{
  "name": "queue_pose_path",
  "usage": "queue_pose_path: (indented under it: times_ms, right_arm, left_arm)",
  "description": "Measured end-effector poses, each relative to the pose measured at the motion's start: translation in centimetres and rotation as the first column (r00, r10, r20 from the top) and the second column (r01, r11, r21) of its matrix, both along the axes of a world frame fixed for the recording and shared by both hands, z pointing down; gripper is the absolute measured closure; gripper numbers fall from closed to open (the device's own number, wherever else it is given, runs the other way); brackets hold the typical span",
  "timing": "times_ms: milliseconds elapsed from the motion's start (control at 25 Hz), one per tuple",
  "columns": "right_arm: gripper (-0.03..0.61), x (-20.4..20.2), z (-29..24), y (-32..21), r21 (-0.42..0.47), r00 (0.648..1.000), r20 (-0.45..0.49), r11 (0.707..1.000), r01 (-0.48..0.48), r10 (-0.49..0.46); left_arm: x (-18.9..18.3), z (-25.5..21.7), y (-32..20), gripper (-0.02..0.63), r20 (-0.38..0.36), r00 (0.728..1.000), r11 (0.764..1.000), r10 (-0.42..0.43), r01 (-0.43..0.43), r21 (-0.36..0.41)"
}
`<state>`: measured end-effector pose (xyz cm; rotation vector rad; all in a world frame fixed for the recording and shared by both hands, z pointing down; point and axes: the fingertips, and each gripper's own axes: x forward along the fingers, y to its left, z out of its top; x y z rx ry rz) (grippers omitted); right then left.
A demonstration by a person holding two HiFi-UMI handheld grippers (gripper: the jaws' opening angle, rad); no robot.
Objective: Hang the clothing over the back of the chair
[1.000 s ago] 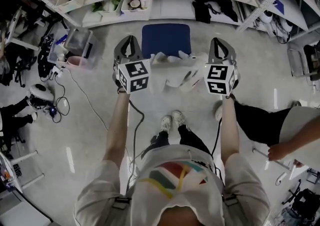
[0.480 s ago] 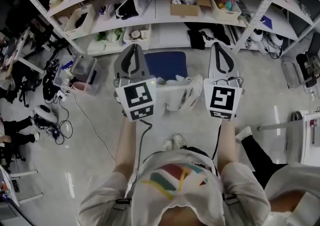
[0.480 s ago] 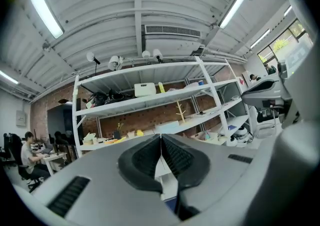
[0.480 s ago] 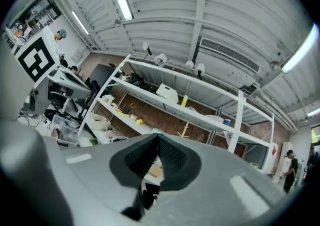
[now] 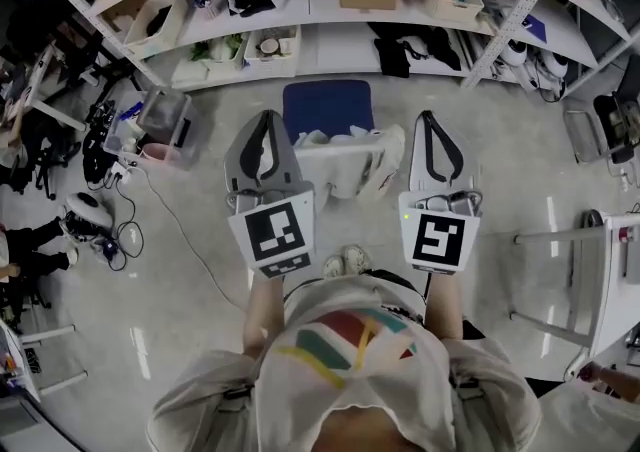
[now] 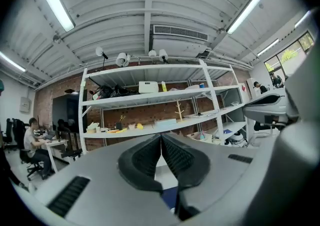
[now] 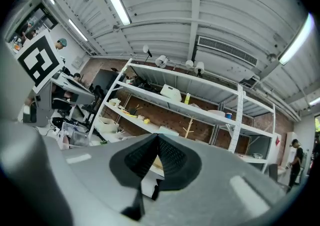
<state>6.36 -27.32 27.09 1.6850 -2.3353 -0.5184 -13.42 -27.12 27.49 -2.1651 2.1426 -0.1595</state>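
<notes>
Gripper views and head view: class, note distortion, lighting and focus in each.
Left gripper view: fisheye bows the white metal shelving; a long ceiling strip light glares; corners black. Right gripper view: same round vignette, shelving slants. Head view: even light, shelving curves; the white garment is in focus.

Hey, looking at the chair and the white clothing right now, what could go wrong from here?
1. The white clothing sits bunched at the near edge of the blue chair, so it might slide to the floor.
2. The left gripper and right gripper are both shut with no cloth visible between the jaws, so nothing would catch it.
</notes>
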Motion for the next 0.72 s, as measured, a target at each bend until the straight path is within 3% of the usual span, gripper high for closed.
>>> queue_pose_path:
  times_ms: [720]
  right_arm:
    - [0.572,0.6,-0.8,2.0,0.005,1.0,0.002,1.0,-0.001,0.001]
  left_arm:
    - [-0.6,-0.9,1.6,0.595,0.013,1.0,1.0,-0.022,0.021,0.013]
